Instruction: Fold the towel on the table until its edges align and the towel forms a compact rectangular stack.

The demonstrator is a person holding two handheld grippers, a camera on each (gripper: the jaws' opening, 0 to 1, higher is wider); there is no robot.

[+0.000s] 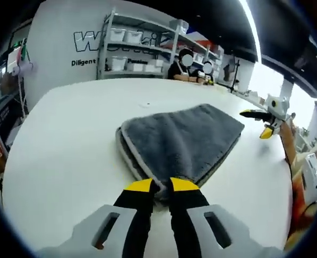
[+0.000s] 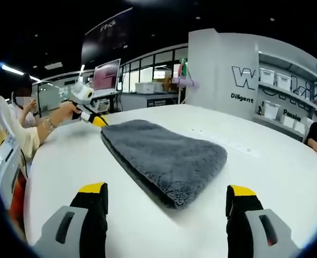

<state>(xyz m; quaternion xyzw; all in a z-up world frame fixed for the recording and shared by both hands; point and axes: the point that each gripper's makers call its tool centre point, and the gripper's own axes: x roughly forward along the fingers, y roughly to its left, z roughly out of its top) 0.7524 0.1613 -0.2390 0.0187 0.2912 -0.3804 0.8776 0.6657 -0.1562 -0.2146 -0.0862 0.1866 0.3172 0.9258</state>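
A grey plush towel lies folded in layers on the white table. My left gripper is shut on the towel's nearest corner, with its yellow-tipped jaws almost together and grey cloth pinched between them. In the right gripper view the towel stretches away from me, and the left gripper sits at its far left corner, held by a hand. My right gripper is open, its jaws wide apart on either side of the towel's near corner. It also shows at the table's right side, clear of the towel.
A white wall with lettering and shelves of white bins stand behind the table. People sit at the far edge. A person is close at the left, with monitors behind. The rounded table edge is near.
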